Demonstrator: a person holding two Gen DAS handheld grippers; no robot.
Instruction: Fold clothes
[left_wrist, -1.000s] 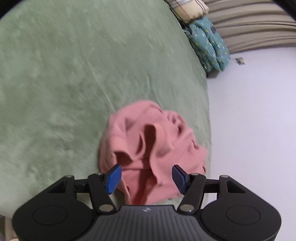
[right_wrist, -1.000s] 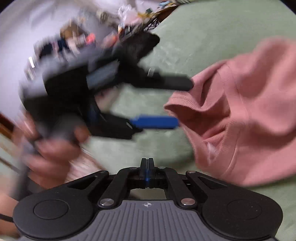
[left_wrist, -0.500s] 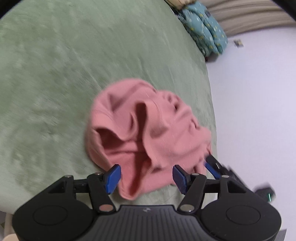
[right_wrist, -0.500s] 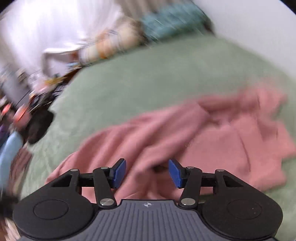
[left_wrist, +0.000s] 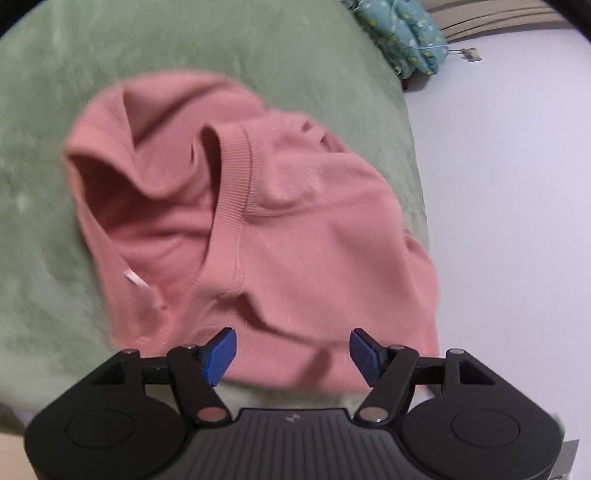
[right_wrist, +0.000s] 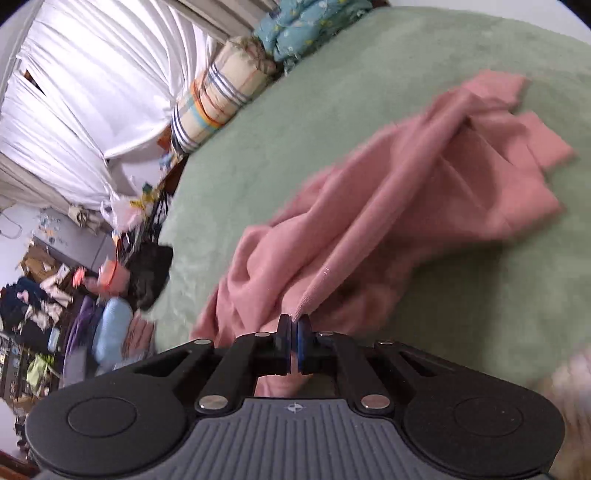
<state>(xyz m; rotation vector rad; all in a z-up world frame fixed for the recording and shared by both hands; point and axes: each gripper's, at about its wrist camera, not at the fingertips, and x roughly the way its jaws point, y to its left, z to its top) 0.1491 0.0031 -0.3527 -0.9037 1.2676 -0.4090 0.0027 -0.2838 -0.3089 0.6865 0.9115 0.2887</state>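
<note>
A crumpled pink sweater is spread on the green blanket of a bed, near the edge that borders the pale floor; its ribbed neckband is turned upward. A fold of its fabric is pinched between the closed jaws of the right gripper, and taut ridges are drawn from there across the cloth. The left gripper is held over the sweater's near hem, its jaws just widened and parted, with nothing gripped. Rolled bedding is stacked at the bed's far end.
</note>
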